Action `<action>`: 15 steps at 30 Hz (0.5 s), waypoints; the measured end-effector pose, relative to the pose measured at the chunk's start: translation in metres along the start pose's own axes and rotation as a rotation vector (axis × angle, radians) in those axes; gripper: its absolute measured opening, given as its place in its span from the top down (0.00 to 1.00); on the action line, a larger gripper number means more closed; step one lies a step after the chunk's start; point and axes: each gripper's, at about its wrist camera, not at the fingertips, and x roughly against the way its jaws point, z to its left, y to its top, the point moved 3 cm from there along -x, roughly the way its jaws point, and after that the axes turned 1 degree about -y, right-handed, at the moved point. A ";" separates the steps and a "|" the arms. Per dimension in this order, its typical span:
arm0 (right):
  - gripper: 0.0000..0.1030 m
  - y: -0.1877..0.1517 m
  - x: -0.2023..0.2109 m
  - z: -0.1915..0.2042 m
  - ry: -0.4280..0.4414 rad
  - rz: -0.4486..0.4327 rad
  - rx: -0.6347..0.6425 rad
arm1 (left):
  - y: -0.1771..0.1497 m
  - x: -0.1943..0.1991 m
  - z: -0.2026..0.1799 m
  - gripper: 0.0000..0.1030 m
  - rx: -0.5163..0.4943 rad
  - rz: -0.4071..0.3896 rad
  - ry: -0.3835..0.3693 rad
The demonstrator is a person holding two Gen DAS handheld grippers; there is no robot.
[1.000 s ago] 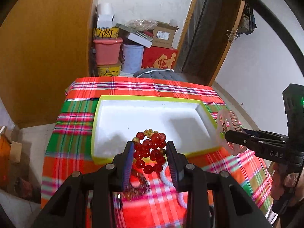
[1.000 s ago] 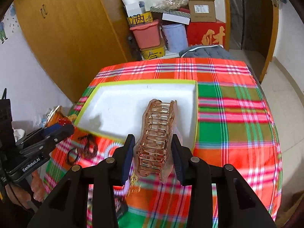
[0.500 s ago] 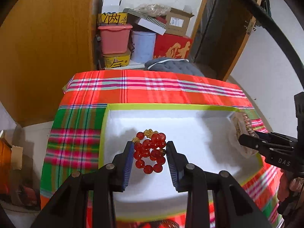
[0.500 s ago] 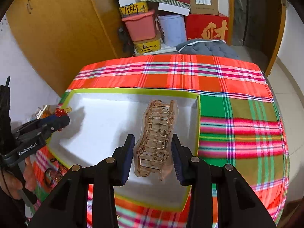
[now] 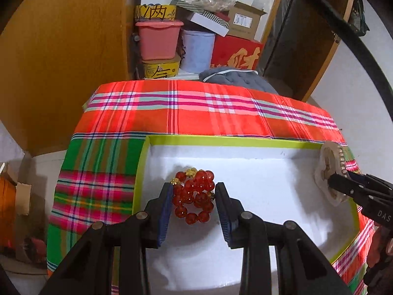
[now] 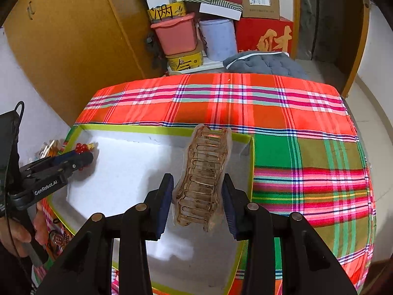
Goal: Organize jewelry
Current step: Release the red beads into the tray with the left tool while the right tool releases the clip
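Both grippers hung over the white tray: left gripper clamped red beads; right gripper, jaws just easing apart, held a hair claw.

**Hair Claw Loosened Over White Tray**

The right gripper hung over the green-rimmed white tray with a translucent amber hair claw between its blue pads, its jaws just having widened slightly. At far left, the left gripper carried red beads above the tray's edge. A plaid tablecloth covered the table.
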 end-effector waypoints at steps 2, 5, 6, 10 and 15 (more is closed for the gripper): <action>0.51 0.000 0.002 0.000 0.001 -0.012 0.001 | 0.000 0.000 0.000 0.65 0.000 -0.003 -0.006; 0.49 0.000 0.007 0.002 0.006 -0.032 0.004 | 0.001 0.003 0.002 0.63 0.011 -0.012 -0.013; 0.49 0.000 0.009 0.002 0.004 -0.036 0.005 | 0.001 0.005 0.003 0.58 0.016 -0.020 -0.016; 0.49 -0.001 0.019 0.003 0.000 -0.057 0.004 | 0.002 0.022 0.004 0.51 0.036 -0.062 -0.041; 0.49 -0.007 0.037 0.004 0.006 -0.081 -0.003 | -0.006 0.045 -0.002 0.51 0.030 -0.086 -0.043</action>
